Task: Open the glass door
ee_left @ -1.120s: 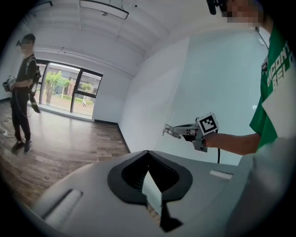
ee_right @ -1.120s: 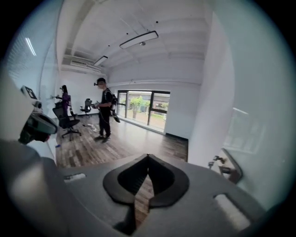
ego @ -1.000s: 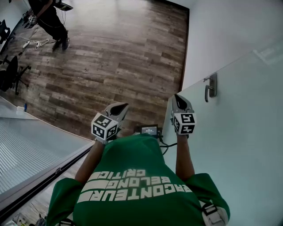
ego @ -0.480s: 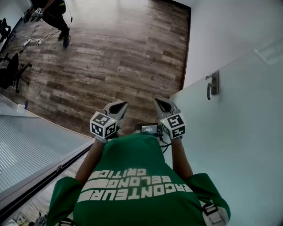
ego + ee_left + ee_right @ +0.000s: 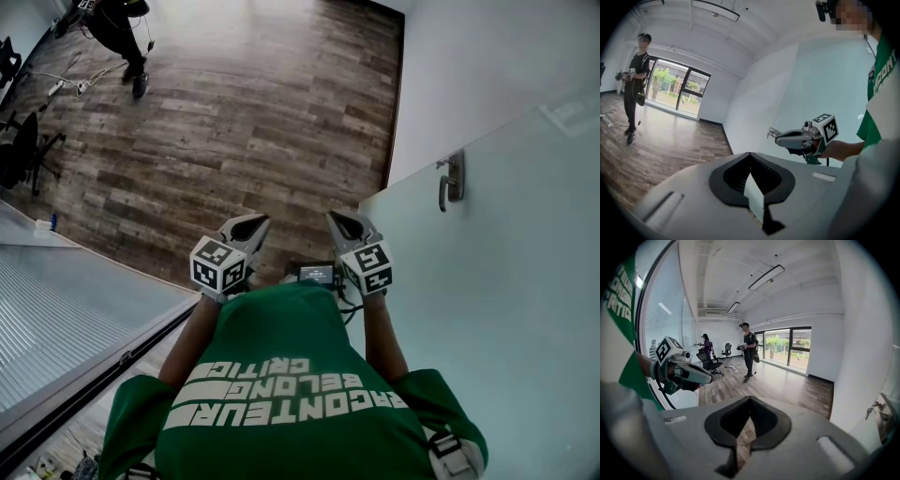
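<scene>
Standing at the far left edge of the wooden floor [image 5: 253, 112] was an office chair [image 5: 21, 155], with another person [image 5: 117, 33] near the far left corner. A frosted partition [image 5: 56, 319] ran along the near left edge.

The left gripper [image 5: 246, 228] hung in front of the wearer's chest with its claw pinched together and nothing in it. Just beside it, the right gripper [image 5: 345, 225] was in the same state, claw closed and empty. Neither touched anything.

The glass door [image 5: 487, 309] filled the right side. Its handle [image 5: 452, 180] sat further along the pane, well apart from the right gripper. Whether the door was already partly swung open could not be judged with confidence.

The main risk was probably the closed claw. Brought to the handle that way, it could only nudge and might skid off the metal. Pushing on bare glass would likely slip too, since the smooth pane offered no purchase. A hard shove could also swing the door into the wall behind it.

Counted: two grippers, one door and one handle. The right gripper view showed two other people, the nearer one and a second person [image 5: 705, 344], and two chairs, one beside her [image 5: 707, 363] and another [image 5: 727, 350] further back.
</scene>
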The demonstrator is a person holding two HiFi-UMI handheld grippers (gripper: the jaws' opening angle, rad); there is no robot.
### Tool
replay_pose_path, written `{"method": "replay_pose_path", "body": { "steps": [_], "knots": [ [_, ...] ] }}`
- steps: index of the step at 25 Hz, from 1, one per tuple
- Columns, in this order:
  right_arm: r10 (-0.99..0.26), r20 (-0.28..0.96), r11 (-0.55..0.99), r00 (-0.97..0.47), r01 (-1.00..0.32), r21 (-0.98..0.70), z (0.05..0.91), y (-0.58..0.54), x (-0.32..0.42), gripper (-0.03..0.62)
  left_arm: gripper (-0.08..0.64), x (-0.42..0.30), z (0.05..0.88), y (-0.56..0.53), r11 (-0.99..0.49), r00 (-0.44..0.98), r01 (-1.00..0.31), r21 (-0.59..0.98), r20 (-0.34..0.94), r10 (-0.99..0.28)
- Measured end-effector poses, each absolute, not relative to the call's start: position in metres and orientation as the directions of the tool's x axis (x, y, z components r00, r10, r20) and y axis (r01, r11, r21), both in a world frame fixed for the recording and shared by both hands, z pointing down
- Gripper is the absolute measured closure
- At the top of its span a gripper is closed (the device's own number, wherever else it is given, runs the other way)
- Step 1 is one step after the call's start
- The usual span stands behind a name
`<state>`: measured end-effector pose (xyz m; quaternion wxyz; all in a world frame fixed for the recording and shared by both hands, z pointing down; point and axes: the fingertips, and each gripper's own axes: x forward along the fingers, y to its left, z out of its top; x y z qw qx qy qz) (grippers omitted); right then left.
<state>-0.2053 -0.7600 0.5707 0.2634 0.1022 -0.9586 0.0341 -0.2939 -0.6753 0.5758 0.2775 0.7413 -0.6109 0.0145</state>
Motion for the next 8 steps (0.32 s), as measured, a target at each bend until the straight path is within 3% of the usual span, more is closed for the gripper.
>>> {"method": "replay_pose_path", "body": {
  "steps": [8],
  "knots": [
    [-0.178,0.521,0.976,-0.835,-0.219,-0.018,0.5731,-0.7706,-0.2061,0.600,0.543,-0.2945,0.5736,-0.6844,-0.107,0.262,-0.912,0.396,0.363,-0.894]
  ]
}}
